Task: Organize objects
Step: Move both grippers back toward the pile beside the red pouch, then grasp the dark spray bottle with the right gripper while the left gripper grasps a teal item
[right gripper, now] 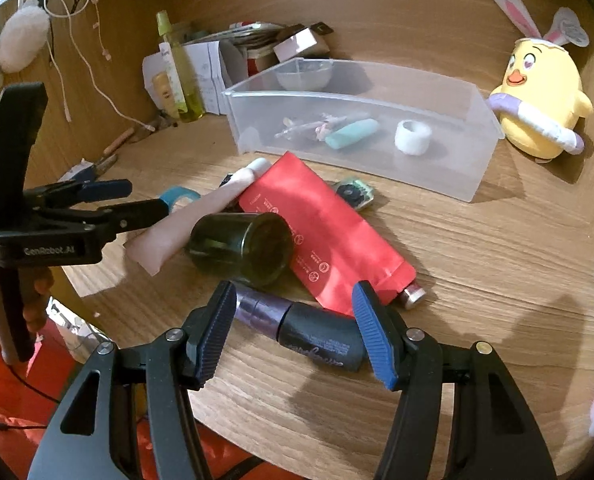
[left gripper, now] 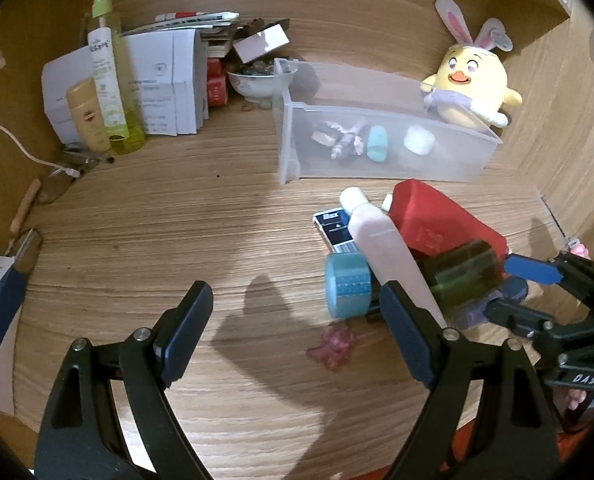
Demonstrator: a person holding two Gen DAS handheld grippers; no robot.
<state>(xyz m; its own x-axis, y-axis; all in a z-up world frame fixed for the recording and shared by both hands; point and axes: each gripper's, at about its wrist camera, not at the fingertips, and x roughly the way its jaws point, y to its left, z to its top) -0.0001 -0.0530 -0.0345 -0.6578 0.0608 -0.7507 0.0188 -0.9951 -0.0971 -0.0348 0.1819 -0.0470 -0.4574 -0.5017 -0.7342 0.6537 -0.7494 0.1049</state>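
Observation:
A clear plastic bin (left gripper: 293, 136) (right gripper: 485, 168) stands on the wooden desk and holds a teal case (right gripper: 351, 133), a white tape roll (right gripper: 413, 137) and small trinkets. In front of it lie a red pouch (right gripper: 329, 232), a pale pink tube (left gripper: 389, 248) (right gripper: 201, 212), a dark green jar (right gripper: 241, 248) on its side, a blue tape roll (left gripper: 347, 284) and a dark purple-capped tube (right gripper: 313, 332). My right gripper (right gripper: 297, 328) is open with its fingers on either side of the dark tube. My left gripper (left gripper: 297, 328) is open and empty over bare desk, left of the pile.
A yellow chick plush (left gripper: 471, 84) (right gripper: 537, 96) sits right of the bin. White boxes (left gripper: 161, 84), bottles (left gripper: 109, 76) and a bowl (left gripper: 261, 80) crowd the back left. A pink gummy figure (left gripper: 335, 346) lies near my left gripper. A dark card (left gripper: 335, 230) lies under the tubes.

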